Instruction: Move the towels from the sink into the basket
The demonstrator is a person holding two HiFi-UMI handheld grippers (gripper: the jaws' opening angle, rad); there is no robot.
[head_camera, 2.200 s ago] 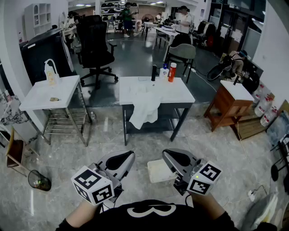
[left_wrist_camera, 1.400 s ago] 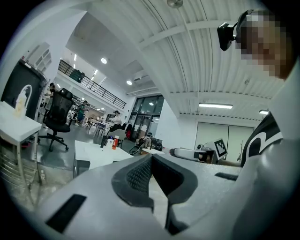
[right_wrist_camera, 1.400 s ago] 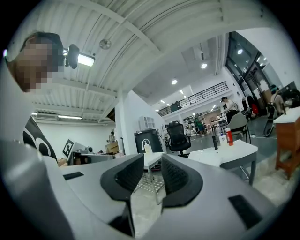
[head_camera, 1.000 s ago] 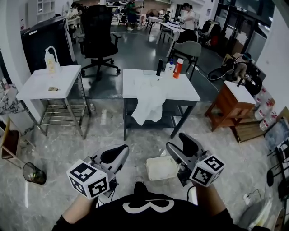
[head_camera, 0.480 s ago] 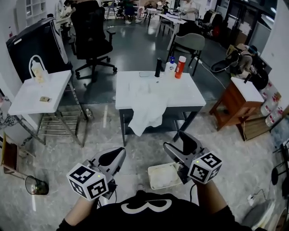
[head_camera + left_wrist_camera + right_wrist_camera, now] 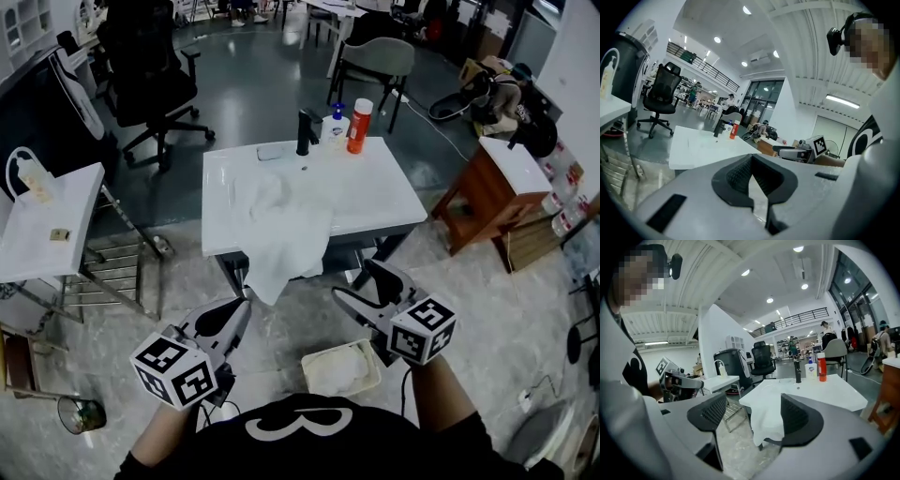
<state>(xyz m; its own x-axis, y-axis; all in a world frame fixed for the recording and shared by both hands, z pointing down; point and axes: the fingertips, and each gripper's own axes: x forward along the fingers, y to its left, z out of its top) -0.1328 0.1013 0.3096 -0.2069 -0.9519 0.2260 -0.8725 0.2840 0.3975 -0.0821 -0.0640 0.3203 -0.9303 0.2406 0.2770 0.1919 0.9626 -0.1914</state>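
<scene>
A white towel (image 6: pixel 281 234) spills out of the white sink (image 6: pixel 375 197) and hangs over its front edge; it also shows in the right gripper view (image 6: pixel 766 420). The white basket (image 6: pixel 309 367) stands on the floor in front of the sink, between my two arms. My left gripper (image 6: pixel 240 309) (image 6: pixel 751 180) is held short of the sink's front left, its pads meeting, with nothing in it. My right gripper (image 6: pixel 354 281) (image 6: pixel 754 416) is level with it at the right. Its jaws have just been opening and stand wide apart, with nothing between them.
A black faucet (image 6: pixel 305 131), a soap bottle (image 6: pixel 336 122) and a red bottle (image 6: pixel 357 126) stand at the sink's back edge. A white side table (image 6: pixel 47 234) is at the left, a wooden cabinet (image 6: pixel 497 187) at the right, and a bin (image 6: pixel 80 412) on the floor at lower left.
The view and both grippers have closed in on the sink, which now looms larger. The right jaws have spread wider. The basket now lies just below the grippers.
</scene>
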